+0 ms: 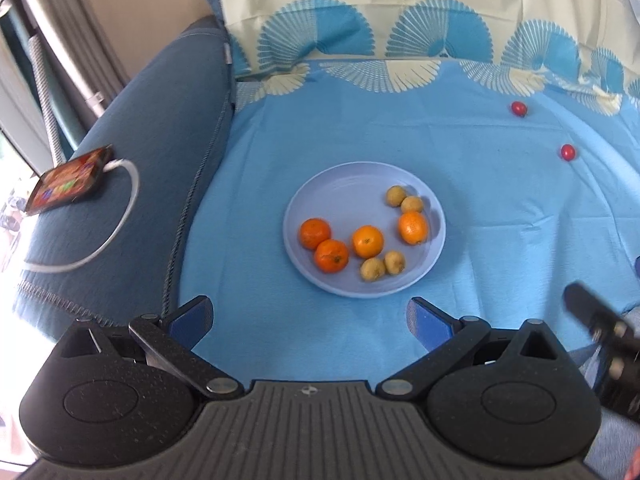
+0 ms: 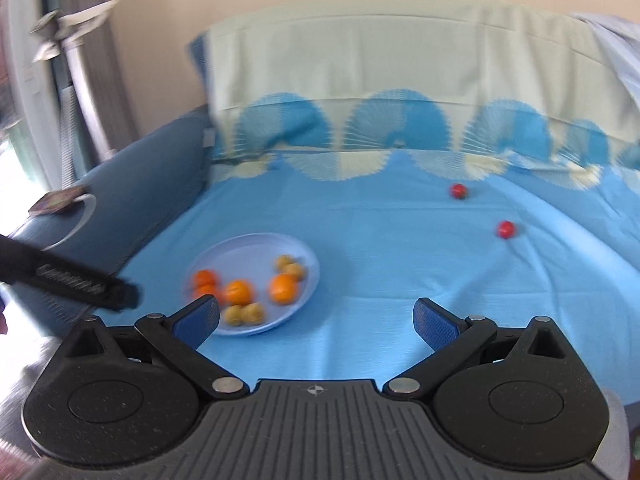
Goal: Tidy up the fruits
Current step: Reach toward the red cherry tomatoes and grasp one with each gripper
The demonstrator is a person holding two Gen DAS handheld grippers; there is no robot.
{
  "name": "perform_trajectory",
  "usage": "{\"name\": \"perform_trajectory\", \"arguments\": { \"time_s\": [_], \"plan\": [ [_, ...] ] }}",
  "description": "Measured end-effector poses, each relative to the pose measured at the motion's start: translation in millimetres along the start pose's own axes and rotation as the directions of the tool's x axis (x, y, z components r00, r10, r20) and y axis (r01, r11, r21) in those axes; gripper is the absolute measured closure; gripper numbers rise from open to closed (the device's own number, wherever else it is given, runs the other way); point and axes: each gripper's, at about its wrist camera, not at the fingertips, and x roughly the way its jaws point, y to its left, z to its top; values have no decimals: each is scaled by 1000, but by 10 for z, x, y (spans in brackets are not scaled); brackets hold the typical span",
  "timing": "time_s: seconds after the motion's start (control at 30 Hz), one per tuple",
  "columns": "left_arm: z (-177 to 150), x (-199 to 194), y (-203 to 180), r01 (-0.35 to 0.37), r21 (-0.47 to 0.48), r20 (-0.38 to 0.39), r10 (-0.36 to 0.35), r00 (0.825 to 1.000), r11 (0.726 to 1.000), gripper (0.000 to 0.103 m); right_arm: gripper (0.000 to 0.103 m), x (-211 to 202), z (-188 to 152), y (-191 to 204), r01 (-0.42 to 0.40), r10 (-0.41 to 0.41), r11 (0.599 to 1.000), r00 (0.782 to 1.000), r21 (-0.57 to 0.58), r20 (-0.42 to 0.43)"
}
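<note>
Left gripper (image 1: 310, 320) spread wide, empty, low over the blue cloth (image 1: 500, 216). Right gripper (image 2: 316, 322) likewise wide and empty (its view blurred, so in motion by the look of it).

Straight ahead of the left gripper, near: lilac plate (image 1: 332, 184) holding four mandarins, e.g. one (image 1: 368, 241), and four small yellow-brown fruits, e.g. one (image 1: 373, 269) (longan-like, cannot tell exactly). From the right gripper, same plate ahead-left, just past its left finger.

Farther out, ahead-right of both: two small red fruits loose on the cloth, nearer one (image 2: 505, 229), farther one (image 2: 458, 191), well apart from the plate and from each other. Probably cherry tomatoes; too small to confirm.

Off left of the left gripper: phone (image 1: 68, 182) with white cable (image 1: 128, 200) on the sofa arm, not part of the task.

Judged step: fetch the loose red fruits to the plate, right gripper better placed. Advice: go for the nearer one first, straddle it with fingers level at cloth height, close gently (round, likely to roll or squash), avoid pinching cloth. Release low over a bare part of the plate, clear of the mandarins.
</note>
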Motion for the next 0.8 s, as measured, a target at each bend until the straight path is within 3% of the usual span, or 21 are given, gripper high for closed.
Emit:
{"name": "perform_trajectory", "arguments": {
  "time_s": [0.23,0.47,0.6,0.8],
  "plan": [
    [660,446,-644,22,60,22,-23,999,998,0,1,570,166,-811,209,-212,971,977,117,13],
    [1568,1213,-1685,74,104,66,-81,994,992,0,1,1575,392,-1801,406,-415,879,910,249,-18],
    [2072,1795,-2316,158,163,40,-166,985,974,0,1,2246,423,-2222,471,-468,839,880,273,-81],
    [2553,2617,-3191,221,293,20,-237,971,930,0,1,2962,461,-2512,476,-462,853,879,213,-114]
  ]
}}
